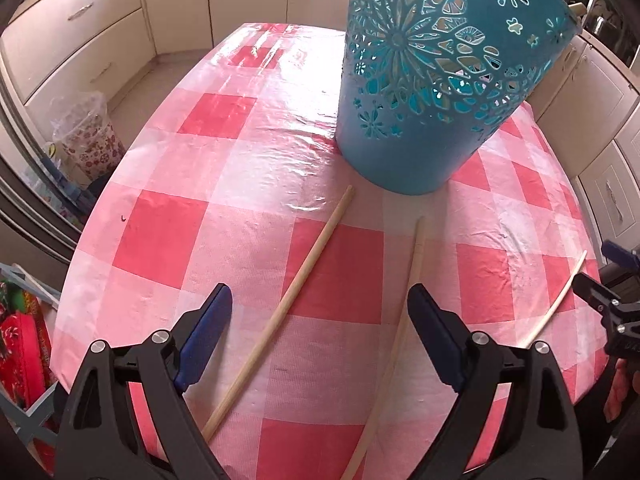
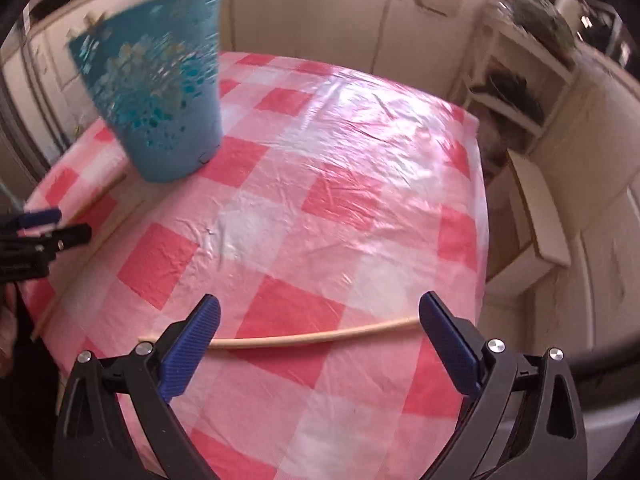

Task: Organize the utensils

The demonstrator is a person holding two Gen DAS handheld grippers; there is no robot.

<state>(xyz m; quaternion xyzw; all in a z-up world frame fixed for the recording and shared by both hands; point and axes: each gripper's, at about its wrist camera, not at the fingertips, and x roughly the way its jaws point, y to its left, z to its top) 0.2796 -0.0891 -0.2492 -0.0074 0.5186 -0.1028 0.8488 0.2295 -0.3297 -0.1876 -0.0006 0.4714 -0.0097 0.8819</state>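
My left wrist feed was sharp and bright, daylight glaring off the plastic tablecloth (image 1: 276,152) toward twelve o'clock. My right wrist feed was smeared by motion blur, worst on the teal basket (image 2: 160,92) at ten o'clock, with a blown-out window patch at one o'clock. Both fisheye views bent and darkened at the edges.

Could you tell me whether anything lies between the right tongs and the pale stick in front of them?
Nothing visible does. The right tongs stand open over bare checked tablecloth, and the pale stick lies crosswise just ahead of the blue pads. The teal holder stands well off to the far left.
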